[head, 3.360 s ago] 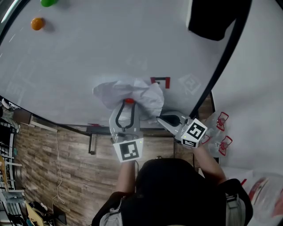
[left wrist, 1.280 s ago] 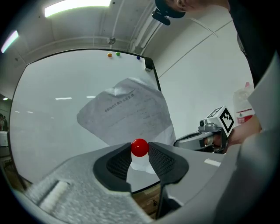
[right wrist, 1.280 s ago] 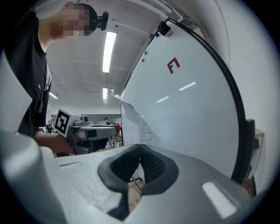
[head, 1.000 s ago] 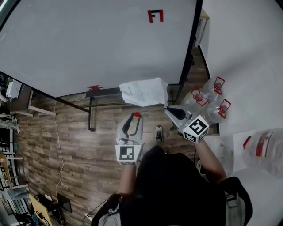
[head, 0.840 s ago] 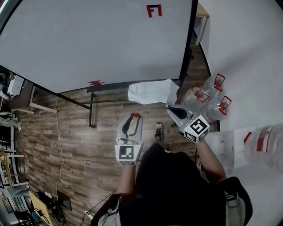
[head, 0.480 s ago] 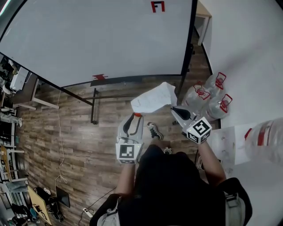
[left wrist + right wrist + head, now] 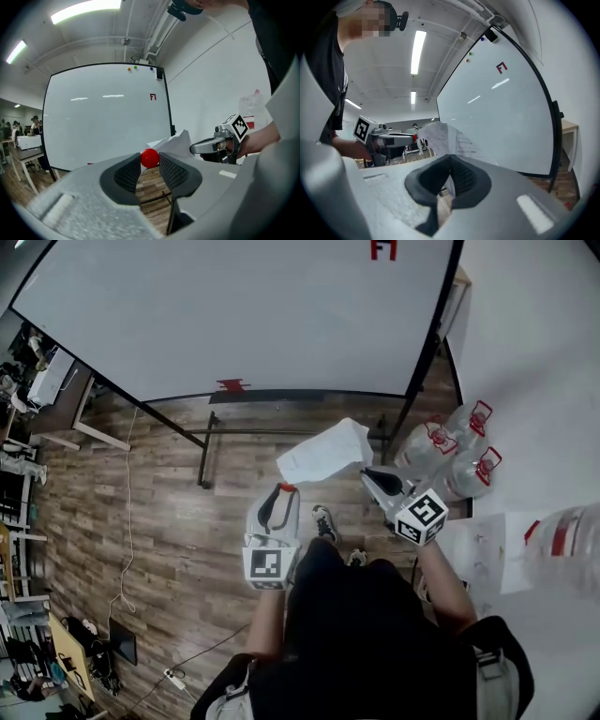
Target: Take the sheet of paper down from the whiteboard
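The white sheet of paper (image 7: pixel 323 451) hangs free of the whiteboard (image 7: pixel 234 315), above the wooden floor. My right gripper (image 7: pixel 366 472) is shut on its right edge. In the right gripper view the printed sheet (image 7: pixel 440 136) rises straight out of the shut right gripper (image 7: pixel 449 161). My left gripper (image 7: pixel 281 491) is to the left of the sheet, shut on a small red ball magnet (image 7: pixel 284 487). The left gripper view has the magnet (image 7: pixel 149 158) pinched at the tips of the left gripper (image 7: pixel 149 161), with the paper (image 7: pixel 176 143) and the right gripper (image 7: pixel 206 147) beyond it.
Large water jugs (image 7: pixel 450 451) with red handles stand on the floor by the board's right post. A white surface with sheets (image 7: pixel 483 554) and a bottle (image 7: pixel 562 545) lies at the right. A red mark (image 7: pixel 382 249) stays on the board, and small magnets (image 7: pixel 132 68) sit along its top edge.
Both grippers have drawn back from the whiteboard, which has slid up in the head view. The paper came along in the right gripper and the red magnet in the left.
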Demonstrator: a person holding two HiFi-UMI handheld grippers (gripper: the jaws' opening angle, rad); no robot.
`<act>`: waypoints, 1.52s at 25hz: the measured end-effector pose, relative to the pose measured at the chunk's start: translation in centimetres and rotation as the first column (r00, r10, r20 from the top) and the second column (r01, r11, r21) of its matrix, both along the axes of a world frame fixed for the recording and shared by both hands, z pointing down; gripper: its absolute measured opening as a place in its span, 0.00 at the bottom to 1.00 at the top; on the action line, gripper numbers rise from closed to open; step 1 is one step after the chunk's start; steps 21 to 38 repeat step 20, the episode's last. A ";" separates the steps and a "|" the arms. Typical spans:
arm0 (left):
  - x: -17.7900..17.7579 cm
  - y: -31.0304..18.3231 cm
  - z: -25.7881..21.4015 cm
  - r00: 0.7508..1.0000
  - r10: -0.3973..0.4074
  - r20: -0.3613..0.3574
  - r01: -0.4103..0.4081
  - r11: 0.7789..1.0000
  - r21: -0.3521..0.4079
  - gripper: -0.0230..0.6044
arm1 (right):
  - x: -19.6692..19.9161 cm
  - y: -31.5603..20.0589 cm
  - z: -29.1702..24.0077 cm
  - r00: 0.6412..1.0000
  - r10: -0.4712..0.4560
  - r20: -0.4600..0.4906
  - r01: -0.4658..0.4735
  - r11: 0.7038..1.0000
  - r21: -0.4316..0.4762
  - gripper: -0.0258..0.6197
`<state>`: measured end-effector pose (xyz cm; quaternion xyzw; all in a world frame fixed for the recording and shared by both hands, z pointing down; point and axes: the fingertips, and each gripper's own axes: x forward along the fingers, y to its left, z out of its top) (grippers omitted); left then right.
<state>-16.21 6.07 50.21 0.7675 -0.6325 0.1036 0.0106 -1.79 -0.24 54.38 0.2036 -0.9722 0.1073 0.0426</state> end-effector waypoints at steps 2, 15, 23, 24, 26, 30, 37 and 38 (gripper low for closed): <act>-1.7 0.2 0.2 1.000 -0.016 -0.010 0.016 1.000 -0.001 0.25 | -1.5 -0.1 -0.6 1.000 -0.007 0.019 0.007 1.000 -0.007 0.05; -15.1 -8.3 -1.1 0.999 0.034 -0.036 -0.033 0.999 0.023 0.25 | -13.5 -8.1 -3.3 0.996 0.082 0.034 -0.082 0.997 -0.008 0.05; -19.7 -12.4 -1.7 0.998 0.051 -0.026 -0.050 0.998 0.040 0.25 | -17.7 -11.0 -3.6 0.995 0.095 0.028 -0.095 0.995 0.001 0.05; -19.7 -12.4 -1.7 0.998 0.051 -0.026 -0.050 0.998 0.040 0.25 | -17.7 -11.0 -3.6 0.995 0.095 0.028 -0.095 0.995 0.001 0.05; -19.7 -12.4 -1.7 0.998 0.051 -0.026 -0.050 0.998 0.040 0.25 | -17.7 -11.0 -3.6 0.995 0.095 0.028 -0.095 0.995 0.001 0.05; -19.7 -12.4 -1.7 0.998 0.051 -0.026 -0.050 0.998 0.040 0.25 | -17.7 -11.0 -3.6 0.995 0.095 0.028 -0.095 0.995 0.001 0.05; -19.7 -12.4 -1.7 0.998 0.051 -0.026 -0.050 0.998 0.040 0.25 | -17.7 -11.0 -3.6 0.995 0.095 0.028 -0.095 0.995 0.001 0.05; -19.7 -12.4 -1.7 0.998 0.051 -0.026 -0.050 0.998 0.040 0.25 | -17.7 -11.0 -3.6 0.995 0.095 0.028 -0.095 0.995 0.001 0.05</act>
